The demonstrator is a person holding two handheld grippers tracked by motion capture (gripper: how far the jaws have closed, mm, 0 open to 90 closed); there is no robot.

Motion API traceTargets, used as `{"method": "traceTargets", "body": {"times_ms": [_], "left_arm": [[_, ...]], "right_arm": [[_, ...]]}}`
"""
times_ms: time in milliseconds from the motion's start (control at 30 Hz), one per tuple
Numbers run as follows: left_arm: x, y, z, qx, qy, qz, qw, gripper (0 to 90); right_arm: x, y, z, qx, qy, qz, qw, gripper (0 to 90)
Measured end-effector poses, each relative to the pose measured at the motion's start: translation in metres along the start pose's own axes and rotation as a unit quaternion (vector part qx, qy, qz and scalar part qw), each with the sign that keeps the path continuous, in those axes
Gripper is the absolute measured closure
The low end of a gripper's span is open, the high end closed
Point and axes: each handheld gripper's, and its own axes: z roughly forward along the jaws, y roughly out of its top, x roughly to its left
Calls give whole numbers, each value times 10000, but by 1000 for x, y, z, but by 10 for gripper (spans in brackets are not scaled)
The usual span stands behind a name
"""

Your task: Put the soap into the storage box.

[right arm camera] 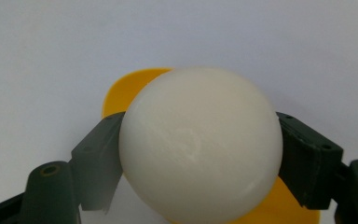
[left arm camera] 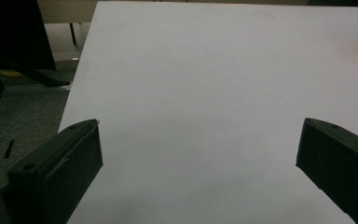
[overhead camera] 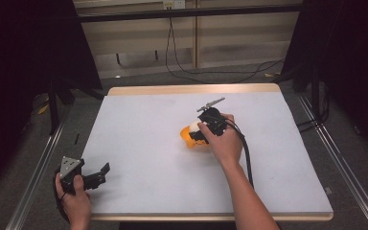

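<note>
While the left gripper [overhead camera: 100, 173] rests at the near left corner of the table [overhead camera: 143, 143], the work goes on toward the middle of the white top. The person's right hand [overhead camera: 226, 143] reaches in from the near edge and holds the right gripper [overhead camera: 197, 134] low over an orange dish [overhead camera: 188, 136]. From above I can see a pale patch of something round at the gripper's tip, right against the orange.

Looking along the right gripper's own jaws, the matter is plain: a smooth white ball [right arm camera: 200, 144] sits between them, and both black pads press on its sides, one on each flank. The jaws are clamped on the ball. Behind and beneath it the orange dish [right arm camera: 130, 91] shows as a curved rim above the ball's upper left and a flat yellow-orange patch under its lower right. Whether the ball touches the dish or hangs just clear of it, I cannot tell.

Over at the corner, the left hand [overhead camera: 74, 201] grips its tool by the body, the grey three-cornered plate [overhead camera: 70, 166] on top. Its jaws stand wide apart, with bare white tabletop between them and nothing held. The two grippers are well apart from each other. A black cable [overhead camera: 244, 153] trails back from the right gripper along the forearm.
</note>
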Motion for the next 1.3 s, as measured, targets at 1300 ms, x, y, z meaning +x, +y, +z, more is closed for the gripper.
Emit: {"method": "traceTargets", "body": {"times_ms": [1300], "left_arm": [[0,0,0,4,2,-9,10000,0]], "right_arm": [[-14,-47,-40,-574,141,89,9982,0]]}}
